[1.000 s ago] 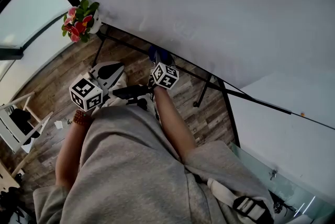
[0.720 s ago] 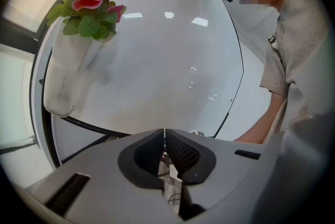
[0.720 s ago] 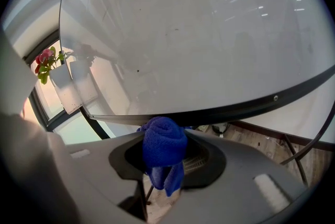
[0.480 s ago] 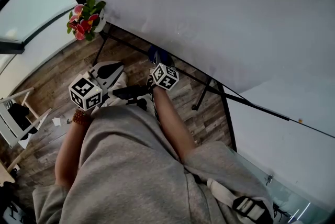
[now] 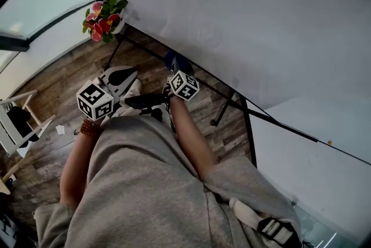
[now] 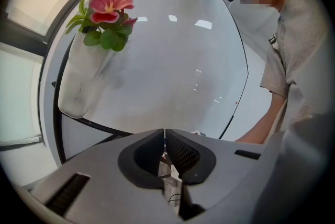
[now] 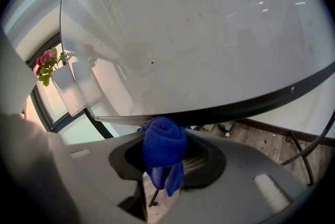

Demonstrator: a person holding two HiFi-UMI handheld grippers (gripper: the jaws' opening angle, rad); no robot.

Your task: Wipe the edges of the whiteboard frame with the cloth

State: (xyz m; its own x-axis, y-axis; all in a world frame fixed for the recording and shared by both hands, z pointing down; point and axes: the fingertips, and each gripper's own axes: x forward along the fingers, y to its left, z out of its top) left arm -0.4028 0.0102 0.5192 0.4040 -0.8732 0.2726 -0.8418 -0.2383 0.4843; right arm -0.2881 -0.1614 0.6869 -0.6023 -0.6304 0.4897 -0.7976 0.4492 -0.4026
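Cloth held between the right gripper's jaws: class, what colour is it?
Blue. The cloth shows best in the right gripper view, bunched between the jaws.

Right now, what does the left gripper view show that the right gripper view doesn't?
Only the left gripper view: the person in a grey shirt at the right, and the left gripper, jaws together on nothing. Only the right gripper view: the rolled blue cloth clamped in the right gripper, just under the board's bottom edge. Both: the glossy white whiteboard with its black frame, and the pink flowers in a white vase.
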